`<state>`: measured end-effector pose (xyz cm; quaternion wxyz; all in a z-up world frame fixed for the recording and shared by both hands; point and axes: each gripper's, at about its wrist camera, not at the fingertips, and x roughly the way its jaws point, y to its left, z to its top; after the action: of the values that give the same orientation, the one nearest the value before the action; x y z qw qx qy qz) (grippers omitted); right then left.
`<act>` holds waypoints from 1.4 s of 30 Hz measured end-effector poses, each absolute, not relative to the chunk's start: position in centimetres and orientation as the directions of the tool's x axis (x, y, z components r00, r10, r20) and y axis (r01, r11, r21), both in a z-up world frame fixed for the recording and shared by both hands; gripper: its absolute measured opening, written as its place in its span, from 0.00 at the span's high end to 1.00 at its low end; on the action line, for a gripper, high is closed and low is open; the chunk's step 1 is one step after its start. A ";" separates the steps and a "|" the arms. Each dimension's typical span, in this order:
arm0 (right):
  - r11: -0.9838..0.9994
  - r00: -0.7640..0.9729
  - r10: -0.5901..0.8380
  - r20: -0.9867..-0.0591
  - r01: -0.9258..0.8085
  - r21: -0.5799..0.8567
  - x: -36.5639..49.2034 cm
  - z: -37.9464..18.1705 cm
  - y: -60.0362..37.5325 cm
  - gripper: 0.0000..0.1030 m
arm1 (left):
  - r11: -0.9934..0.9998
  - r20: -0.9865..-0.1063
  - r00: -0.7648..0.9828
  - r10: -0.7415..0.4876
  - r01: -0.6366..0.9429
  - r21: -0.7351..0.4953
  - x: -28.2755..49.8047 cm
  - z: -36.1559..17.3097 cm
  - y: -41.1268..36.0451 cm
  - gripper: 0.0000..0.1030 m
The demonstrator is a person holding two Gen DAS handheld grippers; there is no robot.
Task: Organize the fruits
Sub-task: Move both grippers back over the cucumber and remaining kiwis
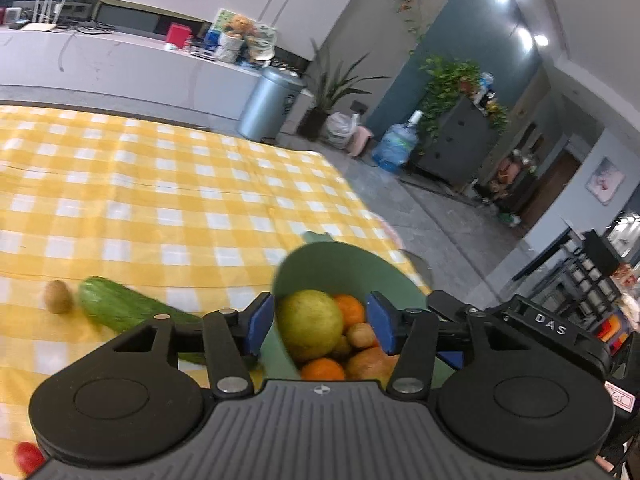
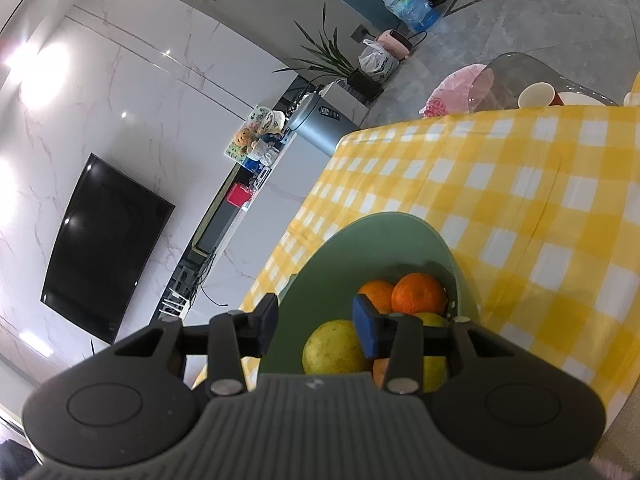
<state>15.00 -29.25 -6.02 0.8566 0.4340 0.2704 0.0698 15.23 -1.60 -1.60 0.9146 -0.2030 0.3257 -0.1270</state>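
On tablecloth (image 1: 160, 184) | bowl (image 1: 332, 264): oranges (image 1: 350, 310) 2 | cucumber (image 1: 120, 306) 1 | kiwi (image 1: 59, 297) 1 | both hand-held grippers (image 1: 320, 322) apart, empty

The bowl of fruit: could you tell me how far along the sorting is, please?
Done: the green bowl already holds oranges and a pear. In hand: nothing; the left tongs are open above it. Left: a kiwi, a cucumber and something red on the cloth.

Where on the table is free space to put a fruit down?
Free: the checked cloth behind the kiwi and cucumber, up to the far edge. Crowded: the green bowl, full of fruit, with the left gripper over it.
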 end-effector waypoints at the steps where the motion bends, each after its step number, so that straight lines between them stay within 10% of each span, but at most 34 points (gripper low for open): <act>1: 0.616 0.840 0.361 -0.405 0.111 0.780 15.0 -6.0 -29.1 0.58 | 0.894 -0.557 0.753 -0.351 0.093 -0.438 15.2 -1.4 -1.5 0.39; 23: 0.768 0.798 0.470 -0.377 -0.159 0.621 13.2 -1.9 -22.7 0.54 | 0.957 -0.687 0.705 -0.178 -0.037 -0.286 9.9 1.2 3.5 0.28; 42: 0.851 0.676 0.427 -0.600 -0.076 0.520 12.8 -2.8 -14.3 0.67 | 0.905 -0.680 0.723 -0.121 -0.200 -0.375 9.8 -2.0 11.5 0.27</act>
<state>12.83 -14.33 -2.76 0.8853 0.2333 0.3764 0.1420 9.78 11.47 -2.03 0.9026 -0.2166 0.3715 0.0219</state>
